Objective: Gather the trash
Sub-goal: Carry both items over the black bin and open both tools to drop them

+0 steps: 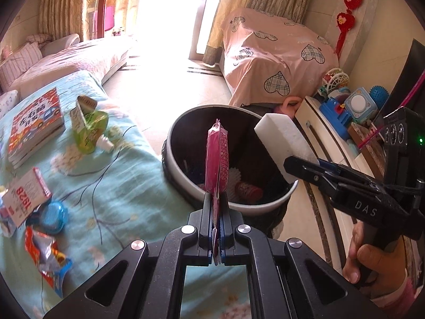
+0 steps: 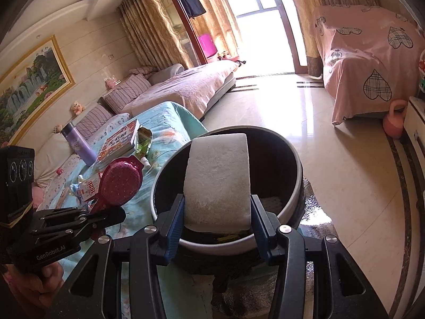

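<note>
Sunlit room, blue-clothed table [image 1: 111, 186]; left gripper [image 1: 216, 199] pinching upright pink packet [image 1: 217, 156], right gripper [image 2: 216, 207] clamping foam block [image 2: 217, 178] above bin [image 1: 172, 164].

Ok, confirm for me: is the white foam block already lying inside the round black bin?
No, the white foam block is gripped upright in the right claw, above the round black bin.

Trash bin [image 1: 172, 143] is standing on the floor just beside the cloth-covered counter [image 1: 114, 175]. Book [image 1: 34, 125] and bottle [image 1: 89, 130] are lying on the counter's far part; carton [image 1: 25, 199] and snack wrapper [image 1: 47, 257] are lying nearer. Foam block [image 2: 217, 180] is hanging over the bin, packet [image 1: 217, 156] left of it. Sofa [image 2: 186, 87] is sitting behind the counter.
</note>
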